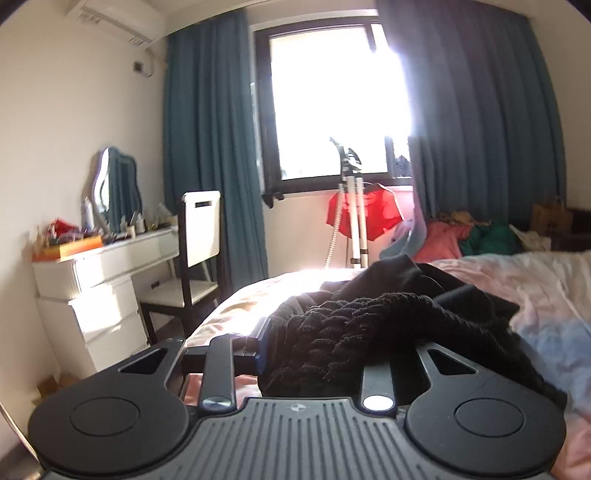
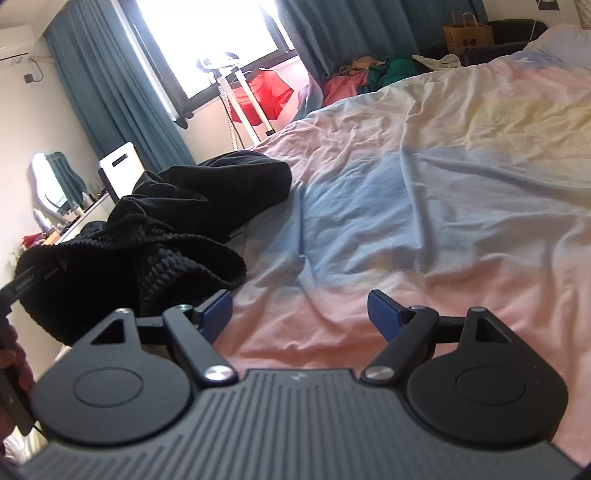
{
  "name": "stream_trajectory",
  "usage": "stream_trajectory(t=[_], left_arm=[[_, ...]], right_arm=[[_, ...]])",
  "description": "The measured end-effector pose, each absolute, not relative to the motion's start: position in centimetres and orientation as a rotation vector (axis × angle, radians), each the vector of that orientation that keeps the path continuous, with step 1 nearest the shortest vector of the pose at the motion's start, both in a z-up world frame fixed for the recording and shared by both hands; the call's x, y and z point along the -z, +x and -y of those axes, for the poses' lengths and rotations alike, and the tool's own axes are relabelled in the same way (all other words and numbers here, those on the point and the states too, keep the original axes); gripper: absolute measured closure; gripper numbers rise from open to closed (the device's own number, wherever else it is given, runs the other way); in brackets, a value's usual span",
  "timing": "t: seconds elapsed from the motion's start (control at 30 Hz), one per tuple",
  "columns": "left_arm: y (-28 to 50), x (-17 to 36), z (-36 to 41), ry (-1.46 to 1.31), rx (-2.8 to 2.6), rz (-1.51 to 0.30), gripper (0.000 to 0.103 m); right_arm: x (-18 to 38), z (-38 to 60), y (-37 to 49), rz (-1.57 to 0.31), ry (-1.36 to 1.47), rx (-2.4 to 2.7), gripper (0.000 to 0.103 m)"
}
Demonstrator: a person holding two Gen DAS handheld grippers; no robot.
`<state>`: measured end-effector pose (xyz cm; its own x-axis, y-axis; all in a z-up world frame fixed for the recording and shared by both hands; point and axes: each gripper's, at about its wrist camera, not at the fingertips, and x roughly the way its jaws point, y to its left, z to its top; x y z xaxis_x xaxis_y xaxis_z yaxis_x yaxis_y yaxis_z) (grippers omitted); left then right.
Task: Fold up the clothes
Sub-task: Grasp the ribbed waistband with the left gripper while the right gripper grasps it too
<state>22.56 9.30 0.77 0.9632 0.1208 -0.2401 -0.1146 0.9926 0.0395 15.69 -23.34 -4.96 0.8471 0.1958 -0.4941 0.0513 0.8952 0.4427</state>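
Observation:
A black knitted garment [image 1: 369,325] lies bunched on the bed [image 1: 535,295], with smoother black cloth [image 1: 399,273] behind it. It drapes over my left gripper [image 1: 325,350]; only the left blue pad [image 1: 263,343] shows, the right finger is hidden under the knit, so its state is unclear. In the right wrist view the same black heap [image 2: 166,229] lies at the left of the pastel sheet [image 2: 424,203]. My right gripper [image 2: 299,314] is open and empty, low over the pink sheet, just right of the heap.
A white dresser [image 1: 103,280] with a mirror and a white chair [image 1: 199,236] stand left of the bed. A stand with a red shirt [image 1: 365,214] is by the window. A pile of coloured clothes [image 1: 472,236] and a paper bag [image 2: 467,33] lie beyond the bed.

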Motion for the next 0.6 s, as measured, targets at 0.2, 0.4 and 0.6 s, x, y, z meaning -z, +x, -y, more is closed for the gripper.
stream_trajectory(t=[0.2, 0.4, 0.6], left_arm=[[22.8, -0.2, -19.1, -0.248, -0.254, -0.341, 0.075], [21.8, 1.3, -24.1, -0.312, -0.346, -0.376, 0.075], [22.1, 2.1, -24.4, -0.317, -0.400, -0.372, 0.075]], right_arm=[[4.7, 17.5, 18.3, -0.588, 0.366, -0.236, 0.021], [6.8, 12.8, 24.3, -0.668, 0.365, -0.308, 0.021], [9.5, 9.5, 28.0, -0.684, 0.376, -0.377, 0.043]])
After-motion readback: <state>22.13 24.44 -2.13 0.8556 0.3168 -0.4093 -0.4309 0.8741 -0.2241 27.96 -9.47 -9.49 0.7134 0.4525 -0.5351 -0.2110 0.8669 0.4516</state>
